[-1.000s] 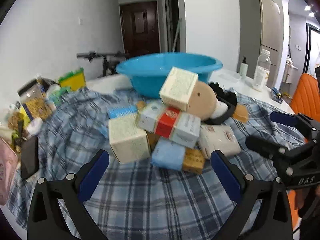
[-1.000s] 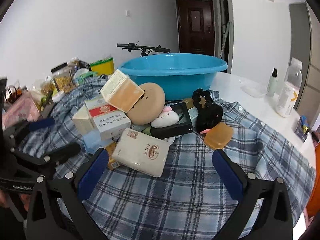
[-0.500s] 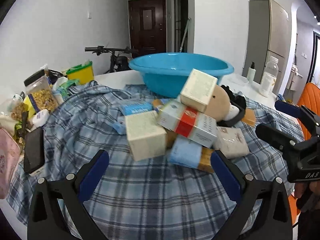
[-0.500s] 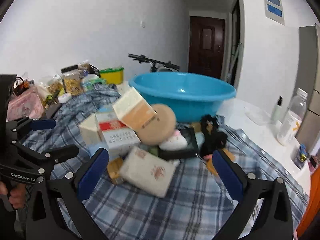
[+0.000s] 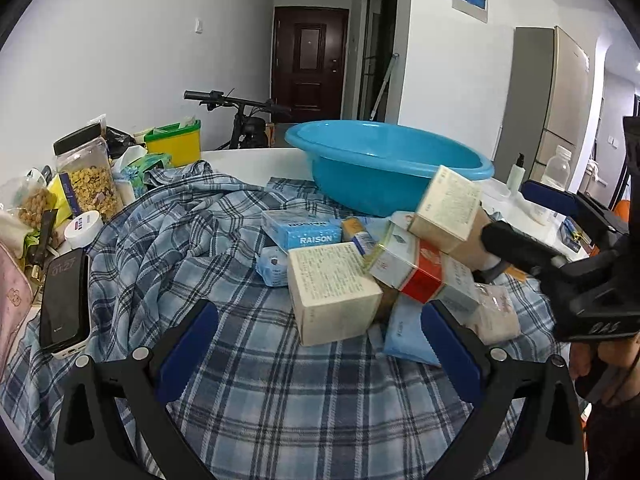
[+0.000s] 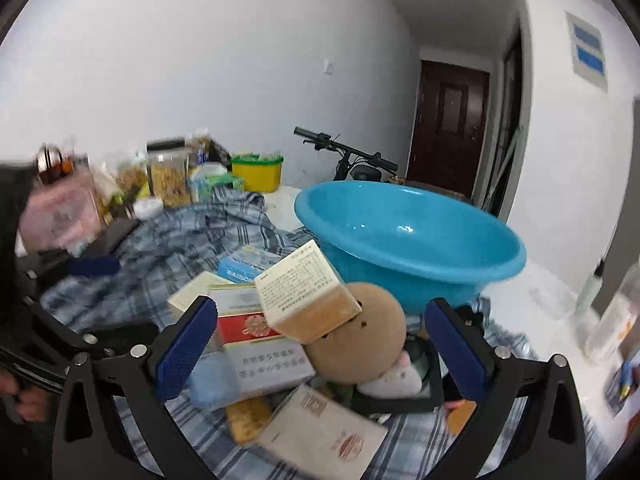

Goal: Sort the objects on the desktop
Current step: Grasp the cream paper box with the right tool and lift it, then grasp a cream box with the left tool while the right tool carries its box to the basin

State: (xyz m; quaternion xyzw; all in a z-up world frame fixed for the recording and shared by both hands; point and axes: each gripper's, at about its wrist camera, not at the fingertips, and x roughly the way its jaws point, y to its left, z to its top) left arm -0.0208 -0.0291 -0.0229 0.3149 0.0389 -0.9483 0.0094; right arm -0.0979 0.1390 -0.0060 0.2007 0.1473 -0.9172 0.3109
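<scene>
A pile of small boxes lies on a plaid cloth (image 5: 248, 360). It holds a cream box (image 5: 332, 292), a red-banded box (image 5: 420, 276), a blue RAISON box (image 5: 304, 230) and a tilted cream box (image 5: 448, 204) on top. My left gripper (image 5: 316, 354) is open and empty just in front of the pile. My right gripper (image 6: 320, 346) is open and empty, low over the pile, with the tilted box (image 6: 304, 292) and a round tan disc (image 6: 360, 340) between its fingers' line of sight. The right gripper also shows in the left wrist view (image 5: 536, 228).
A blue basin (image 5: 388, 164) stands behind the pile, also in the right wrist view (image 6: 412, 236). A phone (image 5: 64, 300), a cereal jar (image 5: 88, 176) and a yellow tub (image 5: 174, 142) line the left. Bottles (image 5: 558, 168) stand at the right.
Both grippers have moved: the right one forward and down over the pile, the left one leftward, so the pile sits more to its right. Both stay open.
</scene>
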